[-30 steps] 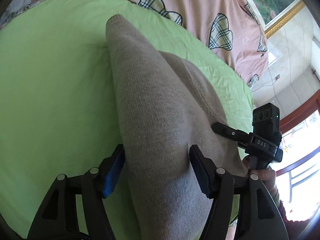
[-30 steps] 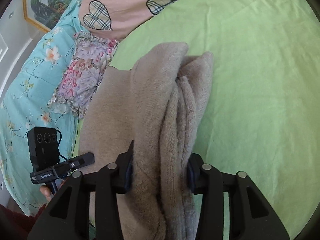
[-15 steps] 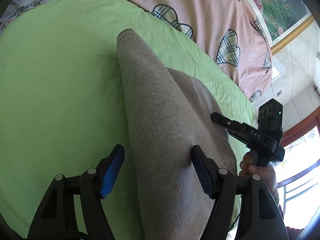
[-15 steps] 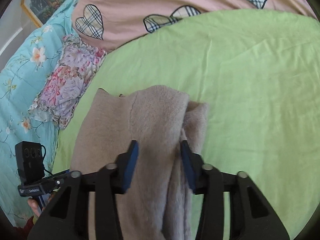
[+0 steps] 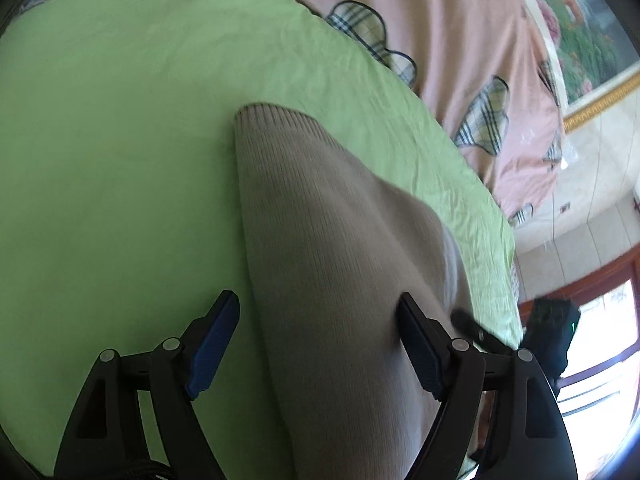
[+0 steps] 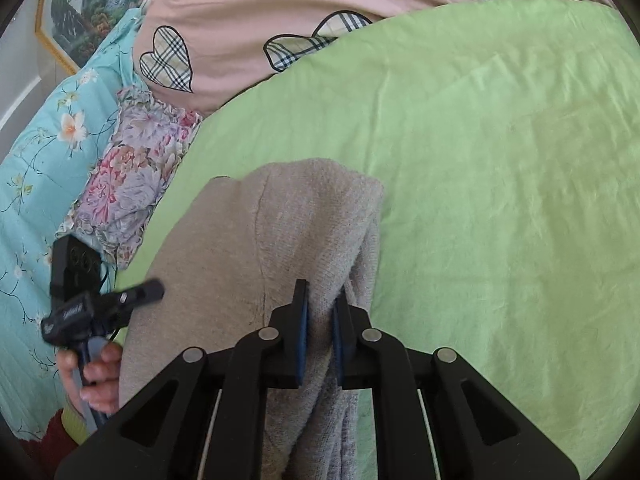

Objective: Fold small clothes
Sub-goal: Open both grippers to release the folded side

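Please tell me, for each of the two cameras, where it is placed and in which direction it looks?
Left wrist: on the left claw, looking forward over the beige sweater on the green sheet; its jaws stand open astride the knit.
Right wrist: on the right claw, jaws clamped on a sweater fold; the person's left hand shows.
Shared: sweater, sheet, pink quilt.

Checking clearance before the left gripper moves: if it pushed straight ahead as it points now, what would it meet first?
Likely the beige sweater: it already lies between the open jaws of the left gripper and stretches ahead to its ribbed edge. Past that comes the green sheet. Depth is hard to judge.
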`<action>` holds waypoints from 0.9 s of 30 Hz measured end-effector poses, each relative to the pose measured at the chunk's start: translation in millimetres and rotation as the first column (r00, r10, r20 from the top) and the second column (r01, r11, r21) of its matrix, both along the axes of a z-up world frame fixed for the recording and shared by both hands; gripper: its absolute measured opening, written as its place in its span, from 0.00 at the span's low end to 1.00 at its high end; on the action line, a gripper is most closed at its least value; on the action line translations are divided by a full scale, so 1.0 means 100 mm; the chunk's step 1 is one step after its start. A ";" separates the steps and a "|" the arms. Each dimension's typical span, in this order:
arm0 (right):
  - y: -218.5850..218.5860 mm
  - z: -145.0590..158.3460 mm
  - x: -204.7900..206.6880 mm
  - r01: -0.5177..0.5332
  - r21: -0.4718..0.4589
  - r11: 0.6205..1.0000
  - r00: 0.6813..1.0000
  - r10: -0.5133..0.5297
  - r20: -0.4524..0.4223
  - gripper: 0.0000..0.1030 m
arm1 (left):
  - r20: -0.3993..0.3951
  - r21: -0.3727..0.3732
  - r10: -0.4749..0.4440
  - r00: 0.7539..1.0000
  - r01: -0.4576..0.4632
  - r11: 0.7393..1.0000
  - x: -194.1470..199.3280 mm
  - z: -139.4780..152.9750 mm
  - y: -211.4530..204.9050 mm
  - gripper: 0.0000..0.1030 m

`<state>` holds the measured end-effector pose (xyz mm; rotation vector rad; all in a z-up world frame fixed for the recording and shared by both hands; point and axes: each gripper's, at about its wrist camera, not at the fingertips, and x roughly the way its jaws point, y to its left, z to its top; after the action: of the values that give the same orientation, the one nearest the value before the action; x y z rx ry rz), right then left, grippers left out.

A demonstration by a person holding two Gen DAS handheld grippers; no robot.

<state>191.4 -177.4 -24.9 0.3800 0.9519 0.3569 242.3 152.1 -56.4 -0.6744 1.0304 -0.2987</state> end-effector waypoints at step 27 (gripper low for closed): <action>-0.20 0.30 -1.21 0.029 0.009 1.000 0.999 -0.029 0.037 0.39 | 0.150 0.337 -0.097 0.984 0.041 0.940 -1.93 0.50 -0.33 0.45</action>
<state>70.6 -197.3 5.5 0.3937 0.9077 0.3409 49.3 119.0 -6.0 -0.3018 0.9189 -0.2290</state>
